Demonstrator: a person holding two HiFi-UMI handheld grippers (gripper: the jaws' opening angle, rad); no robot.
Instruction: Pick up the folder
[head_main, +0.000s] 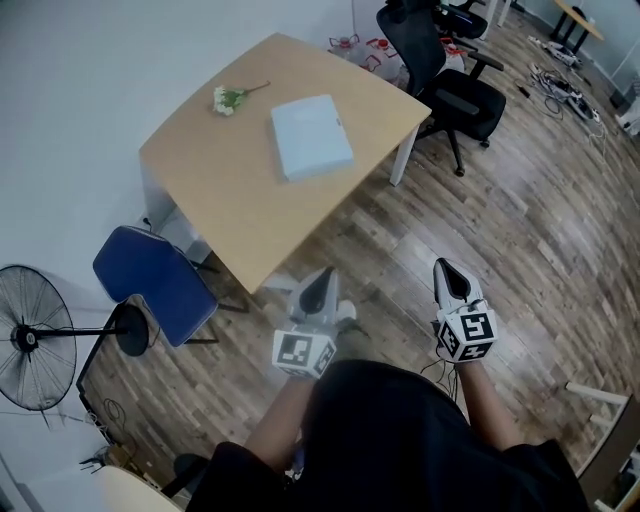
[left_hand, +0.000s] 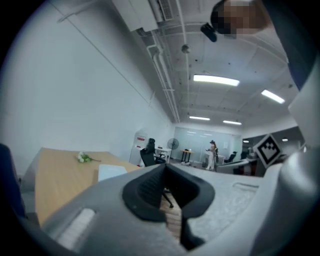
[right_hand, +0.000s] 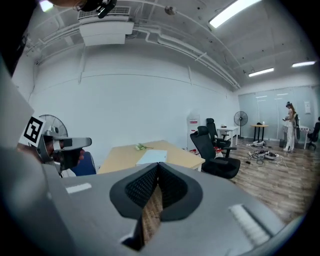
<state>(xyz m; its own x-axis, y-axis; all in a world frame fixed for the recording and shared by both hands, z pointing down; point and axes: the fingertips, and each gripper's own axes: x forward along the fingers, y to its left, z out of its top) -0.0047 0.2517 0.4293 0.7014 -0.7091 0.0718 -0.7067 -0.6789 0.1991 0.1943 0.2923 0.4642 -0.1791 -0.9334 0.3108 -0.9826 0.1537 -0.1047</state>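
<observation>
The pale blue folder (head_main: 311, 136) lies flat on the light wooden table (head_main: 220, 190), near its right side. It also shows in the left gripper view as the folder (left_hand: 111, 172) and in the right gripper view as the folder (right_hand: 152, 156). My left gripper (head_main: 324, 278) hovers over the floor just off the table's near corner, jaws shut and empty (left_hand: 165, 189). My right gripper (head_main: 444, 267) is further right over the floor, also shut with nothing in it (right_hand: 157, 182). Both point toward the table, well short of the folder.
A small bunch of white flowers (head_main: 231, 98) lies on the table's far left. A blue chair (head_main: 155, 280) stands at the table's near left, a fan (head_main: 35, 340) beyond it. A black office chair (head_main: 455, 85) stands at the far right. Cables (head_main: 560, 85) litter the wooden floor.
</observation>
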